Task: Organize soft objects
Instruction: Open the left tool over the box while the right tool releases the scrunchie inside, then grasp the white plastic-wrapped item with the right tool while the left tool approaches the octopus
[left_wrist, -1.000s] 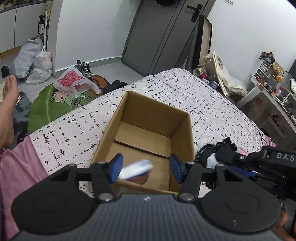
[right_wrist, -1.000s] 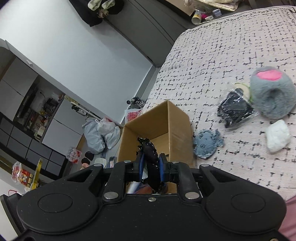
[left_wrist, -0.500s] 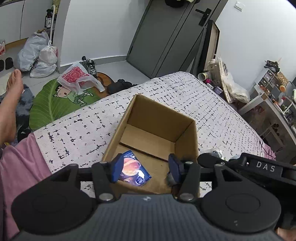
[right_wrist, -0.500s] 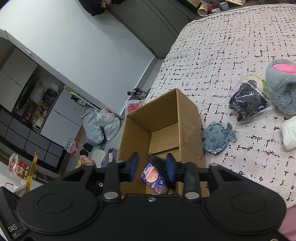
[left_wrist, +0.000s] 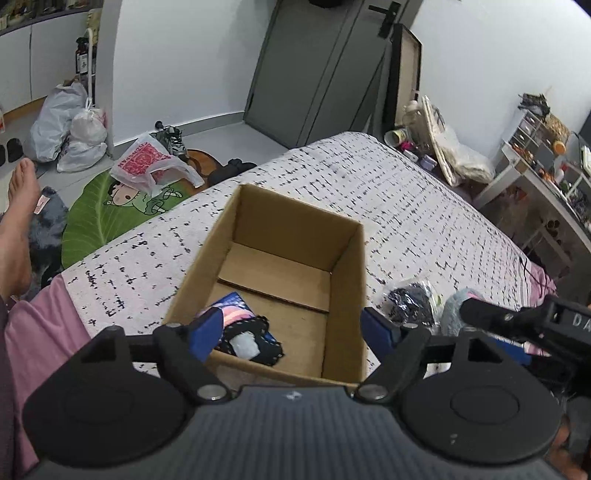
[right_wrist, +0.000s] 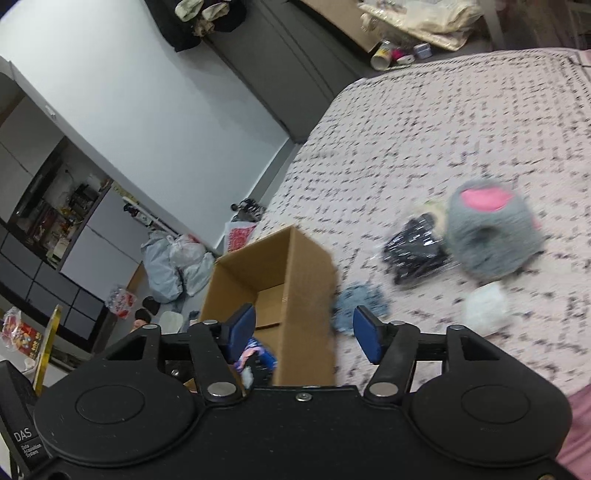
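An open cardboard box (left_wrist: 347, 258) stands on the bed; it also shows in the right wrist view (right_wrist: 306, 266). Inside lie a blue and pink packet (left_wrist: 232, 308) and a black lacy item (left_wrist: 255, 341) on top of it. My left gripper (left_wrist: 291, 332) is open and empty above the box's near edge. My right gripper (right_wrist: 304, 334) is open and empty over the box's right wall. On the bed right of the box lie a small blue-grey plush (right_wrist: 360, 304), a bagged black item (right_wrist: 413, 251), a grey and pink plush (right_wrist: 491, 232) and a white soft lump (right_wrist: 485, 306).
The bed has a white cover with black flecks (left_wrist: 406, 206). Left of it on the floor are a green leaf mat (left_wrist: 99, 206), plastic bags (left_wrist: 70, 129) and a person's bare foot (left_wrist: 16, 225). A cluttered desk (left_wrist: 554, 177) stands right of the bed.
The left gripper dropped the blue and pink packet into the box. The right gripper opened and dropped the black lacy item onto it, then swung right toward the bed.
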